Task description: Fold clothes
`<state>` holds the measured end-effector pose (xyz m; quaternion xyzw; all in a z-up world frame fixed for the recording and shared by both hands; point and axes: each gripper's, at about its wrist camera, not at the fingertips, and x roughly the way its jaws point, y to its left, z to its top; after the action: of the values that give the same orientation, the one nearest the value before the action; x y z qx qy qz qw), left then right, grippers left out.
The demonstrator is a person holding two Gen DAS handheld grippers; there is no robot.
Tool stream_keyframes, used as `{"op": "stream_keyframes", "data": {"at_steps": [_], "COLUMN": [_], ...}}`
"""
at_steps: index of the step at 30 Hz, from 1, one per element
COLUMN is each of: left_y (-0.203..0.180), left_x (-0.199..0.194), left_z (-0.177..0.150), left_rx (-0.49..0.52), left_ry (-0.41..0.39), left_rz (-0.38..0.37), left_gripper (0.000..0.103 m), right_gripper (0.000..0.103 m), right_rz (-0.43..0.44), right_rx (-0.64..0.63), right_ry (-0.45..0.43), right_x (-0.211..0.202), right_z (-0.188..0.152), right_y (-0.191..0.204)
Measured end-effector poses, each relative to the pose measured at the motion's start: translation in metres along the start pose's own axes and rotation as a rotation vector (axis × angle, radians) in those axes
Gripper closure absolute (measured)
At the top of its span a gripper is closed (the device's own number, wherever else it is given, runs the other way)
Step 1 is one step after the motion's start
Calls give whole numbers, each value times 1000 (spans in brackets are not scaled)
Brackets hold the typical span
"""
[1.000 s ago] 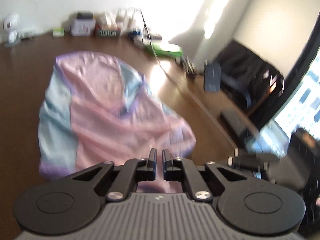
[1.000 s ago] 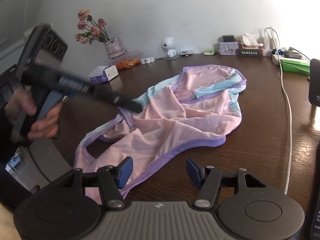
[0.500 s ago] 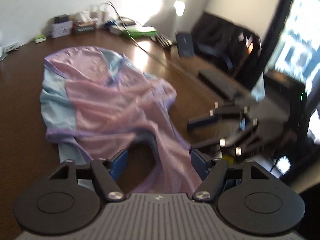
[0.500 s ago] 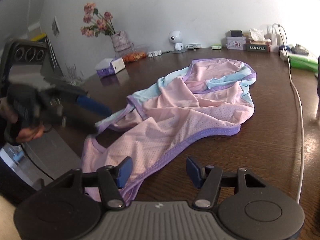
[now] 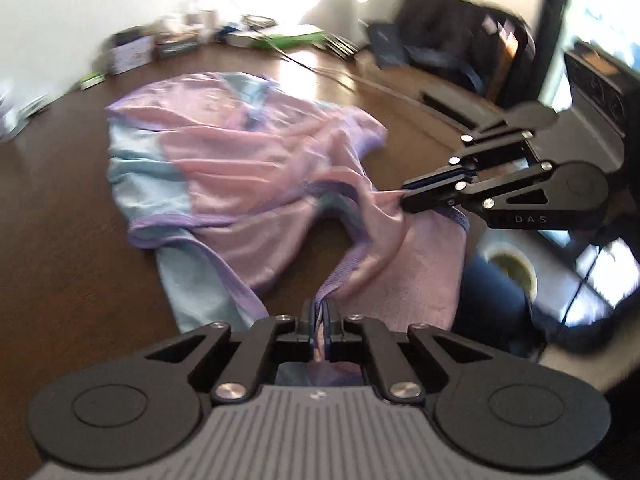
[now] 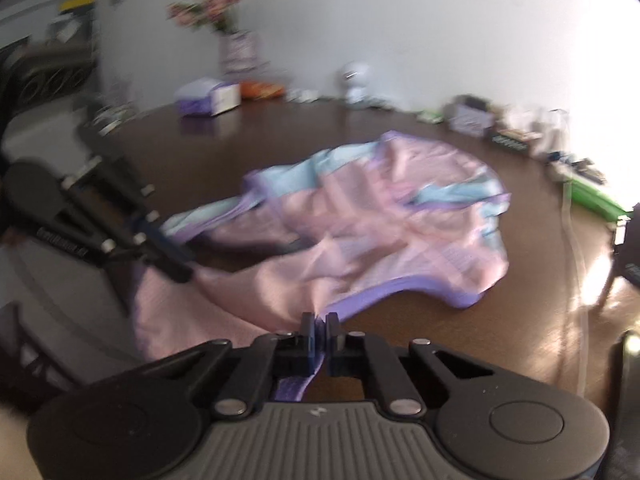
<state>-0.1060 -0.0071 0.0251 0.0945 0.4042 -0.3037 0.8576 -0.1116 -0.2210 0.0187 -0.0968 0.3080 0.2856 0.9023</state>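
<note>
- Tabletop (image 5: 60, 240): dark wood, carrying the garment across its middle and a row of small clutter along the far edge by the wall.
- Garment (image 5: 248, 168): a pink mesh top with pale blue panels and purple binding, lying crumpled and unfolded on the tabletop, its near edge trailing toward the person and over the table's edge. No fold is showing yet, so the task is judged to be only beginning; spreading the cloth flat and every fold are remaining.
- Left hand-held gripper (image 5: 319, 312): its jaws have just been closing and are now pinching a purple-bound edge of the garment, with cloth visibly caught between the pads.
- Right hand-held gripper (image 6: 319, 322): its jaws have just been closing too, and are now clamping another part of the same near edge, pink cloth bunching at the tips. In the left wrist view this right hand-held gripper (image 5: 404, 196) is seen drawing the fabric taut.
- Containers: a vase (image 6: 240, 50) is holding pink flowers; a purple-and-white box (image 6: 210, 98) is sitting beside it, contents not visible; a small box (image 6: 470, 118) among the far clutter is too blurred to read; a round bowl-like vessel (image 5: 510, 270) is standing below the table's edge, its contents unclear.
</note>
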Motion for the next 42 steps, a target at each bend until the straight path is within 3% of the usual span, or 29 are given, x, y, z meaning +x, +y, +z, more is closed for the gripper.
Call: {"op": "stream_keyframes", "data": {"at_steps": [6,8,10,12,14,16,20,22,24,26,30,32,34,38,42], "left_y": [39,57,66,67,61,46,17,6,-1,-2,-2,-8,-12,-8,9], "left_x": [-4,6,13,-1,-21,-25,-6,5,13,15,2,-6,-12,-23,-41], "left_z": [49,64,71,63,51,43,37,36,35,38,39,36,34,31,27], "left_rx": [-281,-367,-348,-330,-309,-256,-123,-60,-3,7,-34,-15,-34,-135,-299], "left_ry": [-215,-240,-196,-204,-221,-188,-82,-57,-65,-72,-142,-191,-226,-299,-387], "left_rz": [19,48,98,121,96,68,91,132,202,260,381,498,553,590,554], "left_gripper": [100,95,93,80,48,42,42,42,46,91,95,97,99,100,100], "right_gripper": [100,96,87,84,79,68,65,66,70,82,99,99,99,73,70], "right_rz": [-70,-115,-160,-196,-126,18,81,22,-55,-133,-290,-327,-365,-372,-331], "right_rx": [143,180,201,192,152,85,-6,-76,-71,-64,-93,-106,-119,-76,3], "right_ry": [-119,-148,-136,-76,-124,-131,-44,-33,-25,-17,-27,-69,-112,-104,-34], "right_x": [23,41,63,68,47,27,18,17,22,27,33,25,17,26,37], "right_z": [57,76,93,98,87,66,39,31,30,28,31,33,34,28,22], "right_y": [-49,-67,-80,-85,-77,-64,-37,-26,-22,-18,-6,1,7,15,17]}}
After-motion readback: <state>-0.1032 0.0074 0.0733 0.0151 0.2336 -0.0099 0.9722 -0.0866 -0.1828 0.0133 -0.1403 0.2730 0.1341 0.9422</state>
